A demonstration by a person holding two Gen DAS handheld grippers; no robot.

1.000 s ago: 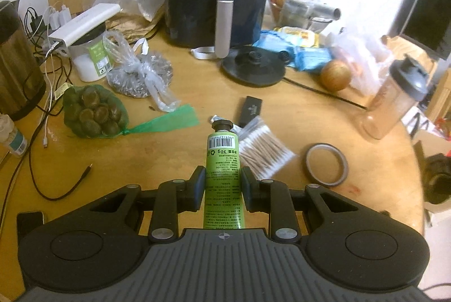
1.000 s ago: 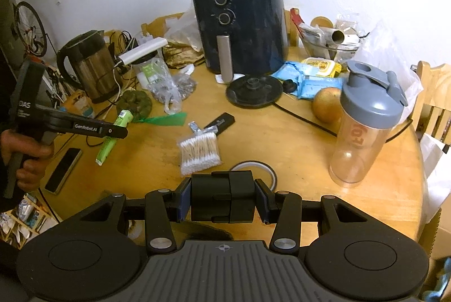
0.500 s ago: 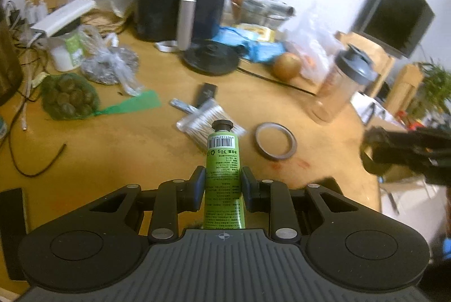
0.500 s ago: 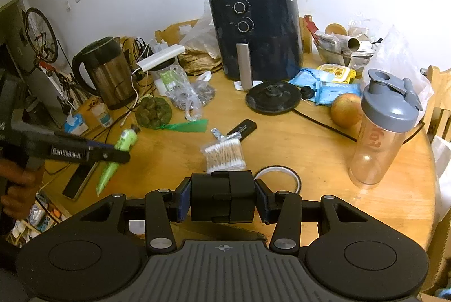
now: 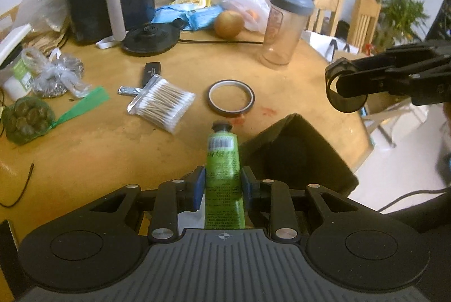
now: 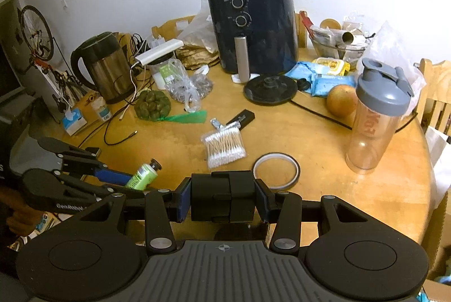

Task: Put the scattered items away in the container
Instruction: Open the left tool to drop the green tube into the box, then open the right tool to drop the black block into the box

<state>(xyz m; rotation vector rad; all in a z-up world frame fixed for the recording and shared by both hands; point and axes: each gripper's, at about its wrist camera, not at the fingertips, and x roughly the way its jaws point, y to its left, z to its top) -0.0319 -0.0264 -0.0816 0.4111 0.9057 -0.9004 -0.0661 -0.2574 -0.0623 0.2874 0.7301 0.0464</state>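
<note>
Currently a green tube (image 5: 222, 163) sits clamped in the left claw (image 5: 222, 183) just beside the black container (image 5: 293, 158) at the desk (image 5: 98, 147) edge, whose wall the right claw (image 6: 224, 200) grips, so releasing early could drop it outside.

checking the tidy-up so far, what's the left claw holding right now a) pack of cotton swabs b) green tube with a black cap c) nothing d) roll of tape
b: in the left wrist view the left claw is shut on the green tube, black cap pointing forward, while the pack of cotton swabs and the roll of tape lie on the table.
</note>
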